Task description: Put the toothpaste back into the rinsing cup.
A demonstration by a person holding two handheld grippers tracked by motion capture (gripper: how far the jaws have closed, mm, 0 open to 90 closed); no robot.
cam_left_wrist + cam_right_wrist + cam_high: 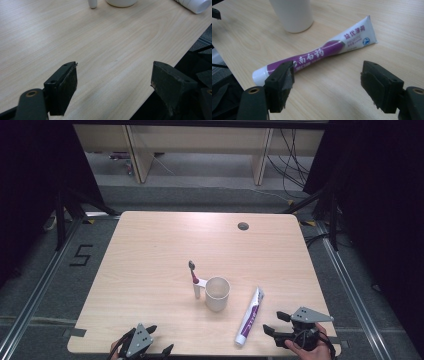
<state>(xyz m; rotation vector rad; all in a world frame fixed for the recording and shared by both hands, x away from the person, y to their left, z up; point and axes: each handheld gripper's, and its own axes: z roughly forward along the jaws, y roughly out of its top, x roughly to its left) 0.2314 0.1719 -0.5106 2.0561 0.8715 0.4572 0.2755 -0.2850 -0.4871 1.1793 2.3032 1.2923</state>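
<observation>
From above, my right gripper (pixel 275 323) sits open at the table's (pixel 150 250) near edge, just beside the white-and-purple toothpaste tube (pixel 250 316). My left gripper (pixel 113 82) gapes empty. Through my right gripper's view the tube (pixel 317 56) lies flat, seemingly untouched.

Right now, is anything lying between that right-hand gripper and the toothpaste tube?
Nothing visible. The right gripper, jaws open, sits just beside the toothpaste tube, with bare table between them. The white cup and the toothbrush stand farther off, beyond the tube.
</observation>
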